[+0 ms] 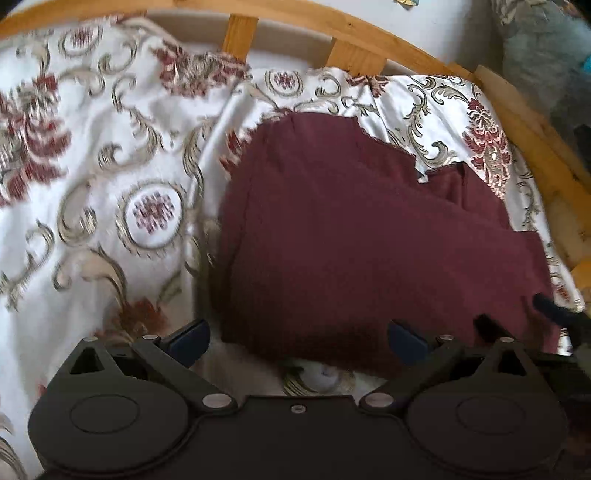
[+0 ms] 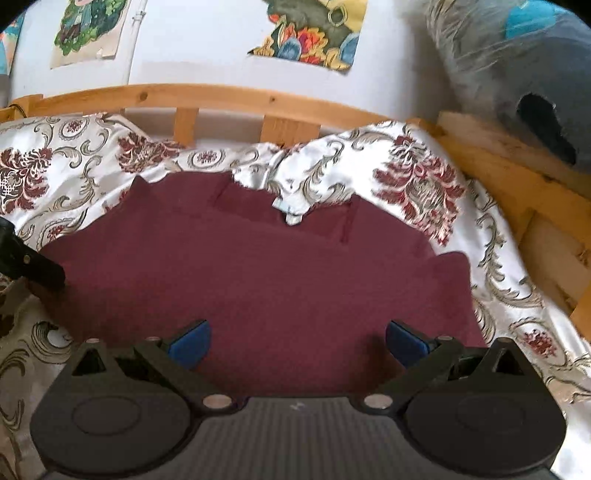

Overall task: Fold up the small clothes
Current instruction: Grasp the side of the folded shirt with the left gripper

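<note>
- A dark red garment (image 1: pixel 351 236) lies spread flat on a bed cover (image 1: pixel 110 206) with a flower pattern, near the wooden bed frame (image 1: pixel 347 27)
- The left tool (image 1: pixel 297 341) has its jaws wide apart, holding nothing, at the garment's near edge
- The right tool (image 2: pixel 298 341) is also spread wide and empty, seemingly just above the cloth
- Paper pictures (image 2: pixel 314 31) hang on the wall behind
</note>
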The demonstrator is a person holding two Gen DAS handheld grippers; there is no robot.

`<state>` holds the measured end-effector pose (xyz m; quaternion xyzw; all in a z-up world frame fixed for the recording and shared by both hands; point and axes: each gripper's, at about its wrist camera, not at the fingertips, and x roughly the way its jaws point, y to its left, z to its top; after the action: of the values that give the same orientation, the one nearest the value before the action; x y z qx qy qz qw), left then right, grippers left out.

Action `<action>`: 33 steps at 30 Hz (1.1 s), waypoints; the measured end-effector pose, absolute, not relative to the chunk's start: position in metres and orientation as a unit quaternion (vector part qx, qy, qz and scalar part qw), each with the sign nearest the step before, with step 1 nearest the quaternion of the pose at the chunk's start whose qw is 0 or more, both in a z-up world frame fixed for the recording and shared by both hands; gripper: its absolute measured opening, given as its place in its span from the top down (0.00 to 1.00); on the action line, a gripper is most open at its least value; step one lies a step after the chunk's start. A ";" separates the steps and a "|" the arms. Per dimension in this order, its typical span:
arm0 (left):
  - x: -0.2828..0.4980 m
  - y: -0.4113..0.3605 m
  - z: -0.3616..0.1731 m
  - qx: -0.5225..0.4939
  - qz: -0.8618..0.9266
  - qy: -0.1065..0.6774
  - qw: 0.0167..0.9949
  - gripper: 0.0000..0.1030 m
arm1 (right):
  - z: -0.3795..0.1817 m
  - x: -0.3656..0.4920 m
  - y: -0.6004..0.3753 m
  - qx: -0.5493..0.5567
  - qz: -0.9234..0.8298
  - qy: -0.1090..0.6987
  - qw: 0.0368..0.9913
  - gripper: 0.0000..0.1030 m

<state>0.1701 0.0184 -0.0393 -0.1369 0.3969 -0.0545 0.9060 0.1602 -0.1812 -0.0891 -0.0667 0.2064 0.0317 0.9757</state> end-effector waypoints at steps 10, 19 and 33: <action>0.193 0.019 -0.067 -0.217 -0.053 0.414 0.882 0.01 | -0.102 0.167 -0.185 -0.050 0.034 0.232 0.971 0.00; 0.196 0.019 -0.071 -0.255 -0.006 0.365 0.895 0.08 | -0.108 0.168 -0.179 -0.062 0.026 0.229 0.971 0.00; 0.190 0.011 -0.072 -0.227 0.032 0.354 0.907 0.19 | -0.108 0.169 -0.180 -0.060 0.027 0.231 0.971 0.00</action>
<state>0.1897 0.0110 -0.0717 -0.2274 0.3541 0.0318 0.9066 0.1693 -0.1797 -0.1075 -0.0597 0.2310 0.0267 0.9707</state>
